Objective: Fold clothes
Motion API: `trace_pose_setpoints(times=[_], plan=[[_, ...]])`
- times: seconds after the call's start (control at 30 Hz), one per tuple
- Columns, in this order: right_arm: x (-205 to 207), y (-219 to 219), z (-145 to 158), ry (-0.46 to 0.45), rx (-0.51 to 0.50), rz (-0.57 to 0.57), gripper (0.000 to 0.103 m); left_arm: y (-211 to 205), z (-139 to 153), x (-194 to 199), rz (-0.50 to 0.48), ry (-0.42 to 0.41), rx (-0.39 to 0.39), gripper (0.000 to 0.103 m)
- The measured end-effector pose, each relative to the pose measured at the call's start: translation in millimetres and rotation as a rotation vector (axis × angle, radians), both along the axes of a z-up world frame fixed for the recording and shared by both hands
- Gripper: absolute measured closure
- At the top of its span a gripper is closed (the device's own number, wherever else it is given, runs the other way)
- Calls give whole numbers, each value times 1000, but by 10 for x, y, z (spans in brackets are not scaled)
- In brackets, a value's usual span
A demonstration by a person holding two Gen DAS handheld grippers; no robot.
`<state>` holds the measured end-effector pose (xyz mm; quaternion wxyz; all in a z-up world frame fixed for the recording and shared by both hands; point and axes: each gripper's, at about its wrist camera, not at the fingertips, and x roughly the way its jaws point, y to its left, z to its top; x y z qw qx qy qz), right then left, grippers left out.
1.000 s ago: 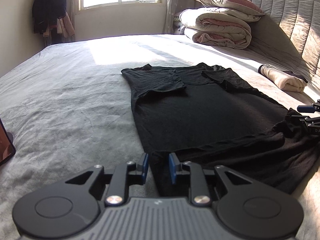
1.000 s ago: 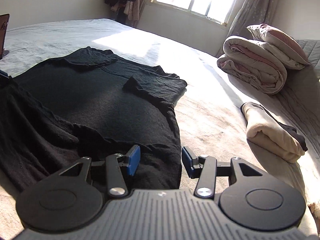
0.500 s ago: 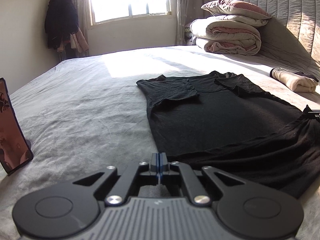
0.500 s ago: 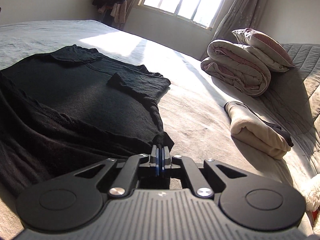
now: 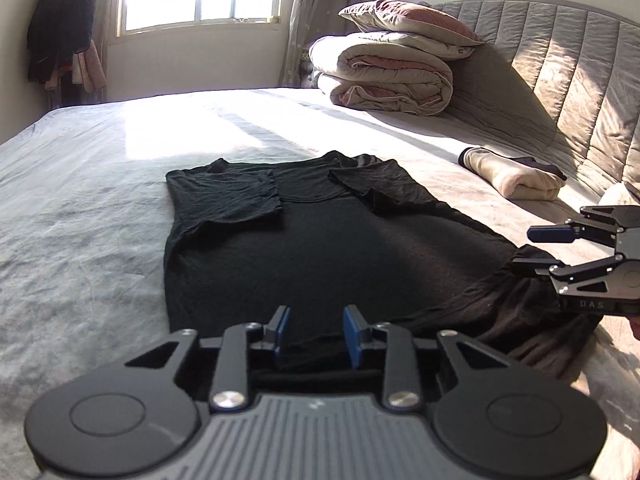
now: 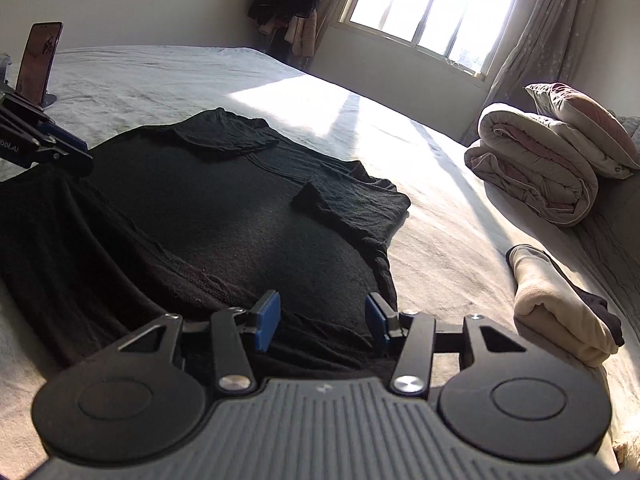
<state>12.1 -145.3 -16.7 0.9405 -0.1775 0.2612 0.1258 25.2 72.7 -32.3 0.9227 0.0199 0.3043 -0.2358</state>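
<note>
Both tools, left point(image 5: 315, 334) and right point(image 6: 319, 322), are opening over the black shirt's point(image 5: 320, 248) hem near the bed's point(image 5: 100, 200) edge, gripping nothing

Open bed sheet point(image 5: 80, 208) left of the black shirt point(image 5: 320, 240) — right side crowded (rolled cream garment point(image 5: 516, 176), stacked duvet point(image 5: 384, 76)).

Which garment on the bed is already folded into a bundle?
The cream garment near the headboard; the black T-shirt lies spread flat, only its sleeves turned in.
</note>
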Motion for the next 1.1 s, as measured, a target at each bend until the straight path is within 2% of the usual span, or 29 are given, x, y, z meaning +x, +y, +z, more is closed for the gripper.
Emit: trace_pose_setpoints(times=[0.23, 0.4, 0.57, 0.67, 0.83, 0.87, 0.9, 1.0, 1.1], plan=[[341, 19, 96, 179, 230, 107, 52, -359, -102, -28, -285, 69, -52, 82], [397, -42, 116, 206, 324, 172, 52, -476, -184, 31, -360, 134, -85, 89], [470, -53, 79, 234, 328, 269, 52, -469, -185, 19, -397, 158, -119, 90], [494, -13, 34, 263, 296, 298, 52, -487, -195, 36, -412, 182, -148, 90], [474, 58, -93, 285, 223, 316, 53, -592, -301, 29, -422, 198, -71, 90], [467, 68, -112, 281, 211, 317, 55, -594, -311, 36, -420, 202, -71, 90], [458, 75, -126, 276, 201, 320, 62, -594, -317, 45, -414, 208, -74, 90], [422, 80, -120, 259, 193, 340, 96, -588, -336, 73, -399, 225, -85, 90], [369, 61, -72, 226, 198, 358, 99, -589, -356, 85, -394, 227, -89, 90]])
